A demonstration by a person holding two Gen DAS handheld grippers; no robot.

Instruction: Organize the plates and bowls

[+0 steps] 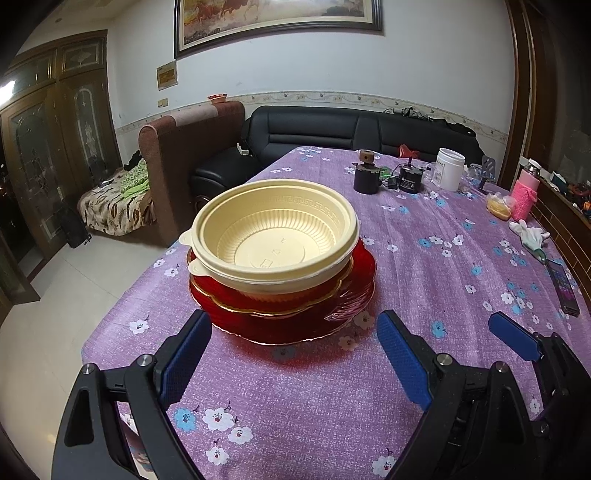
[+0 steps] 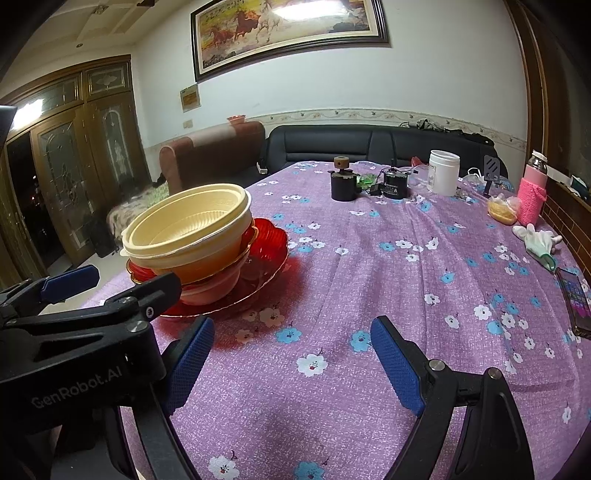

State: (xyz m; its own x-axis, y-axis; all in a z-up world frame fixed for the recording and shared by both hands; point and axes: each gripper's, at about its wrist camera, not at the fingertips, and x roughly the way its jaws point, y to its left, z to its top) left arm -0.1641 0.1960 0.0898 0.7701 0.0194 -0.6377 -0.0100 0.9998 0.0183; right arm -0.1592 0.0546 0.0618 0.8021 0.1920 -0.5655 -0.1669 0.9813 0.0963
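Standing there at the table end, what stood out was how the stack sat relative to the two grippers. The cream bowls (image 1: 275, 236), nested one in another, rested on the red glass plates (image 1: 284, 317), and that whole pile was dead ahead of the left gripper (image 1: 293, 354), just past its blue pads and near the table's left edge. From the right gripper (image 2: 291, 363) the same pile lay off to the forward left, with the left tool's black frame in between. So I'd say the left hand was the nearer one, pretty clearly, and any reach would have gone straight forward and a bit down. A round stack has no real long axis; the only odd bits were the little tabs on the bowl rims pointing left.

Both sets of jaws were spread wide with nothing between them, only tablecloth showing in the gaps.

The purple floral tablecloth (image 1: 424, 280) looked soft and slightly rippled, so sliding the plates might have bunched it. Far end of the table was cluttered: a white jar (image 1: 449, 169), a pink-sleeved bottle (image 1: 524, 197), a glove (image 1: 528, 232), a phone (image 2: 574, 299). Behind that was a black sofa (image 1: 332, 129) and a horse painting (image 2: 288, 27) on the wall.
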